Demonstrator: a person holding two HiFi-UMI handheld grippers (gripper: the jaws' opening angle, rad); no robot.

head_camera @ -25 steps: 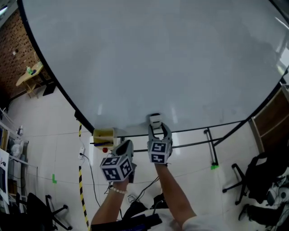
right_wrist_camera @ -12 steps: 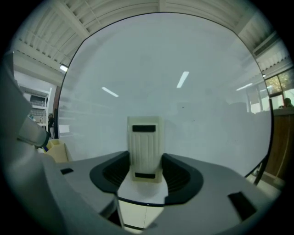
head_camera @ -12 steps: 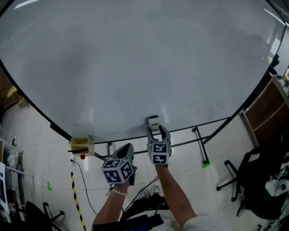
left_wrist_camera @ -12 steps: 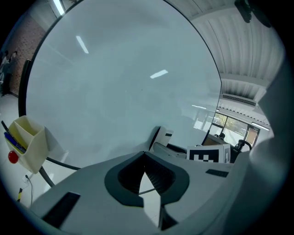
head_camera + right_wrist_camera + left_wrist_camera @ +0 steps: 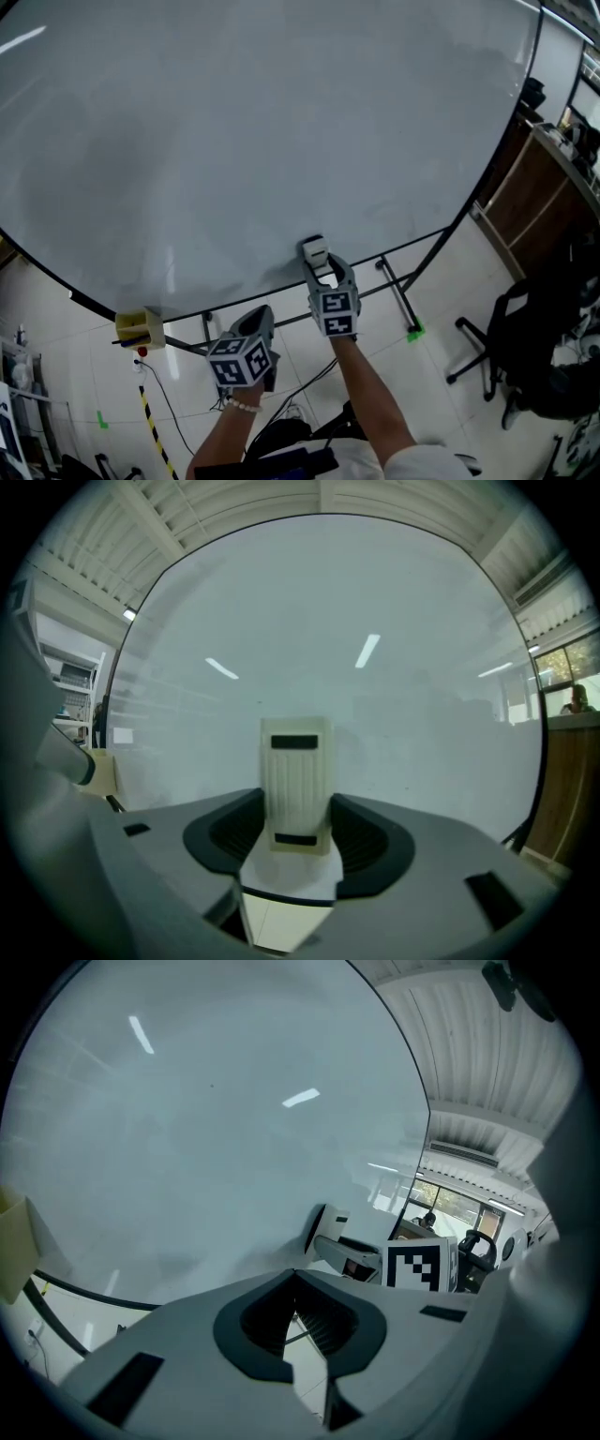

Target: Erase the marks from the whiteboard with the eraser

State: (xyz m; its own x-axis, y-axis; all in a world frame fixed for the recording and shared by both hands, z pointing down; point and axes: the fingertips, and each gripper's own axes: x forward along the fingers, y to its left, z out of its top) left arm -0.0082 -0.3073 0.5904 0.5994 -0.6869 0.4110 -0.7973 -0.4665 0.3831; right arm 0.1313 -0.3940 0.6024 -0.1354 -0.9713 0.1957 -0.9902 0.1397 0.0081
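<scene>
The whiteboard (image 5: 244,141) fills most of the head view; I see only faint smudges on it, no distinct marks. My right gripper (image 5: 321,265) is shut on a cream ribbed eraser (image 5: 316,249) and holds it against the board just above its lower edge. In the right gripper view the eraser (image 5: 297,771) stands upright between the jaws of the right gripper (image 5: 297,806), flat to the whiteboard (image 5: 375,667). My left gripper (image 5: 262,317) hangs below the board's lower edge, left of the right one. In its own view the left gripper (image 5: 292,1279) is shut on nothing.
A yellow box (image 5: 139,328) is fixed at the board's lower left edge. The board's stand legs (image 5: 398,298) reach the tiled floor. A wooden counter (image 5: 534,202) and a black office chair (image 5: 520,352) are at the right. Striped floor tape (image 5: 155,427) runs at the lower left.
The right gripper with the eraser has moved rightward along the board's lower edge, away from the yellow box. The left gripper followed, still shut.
</scene>
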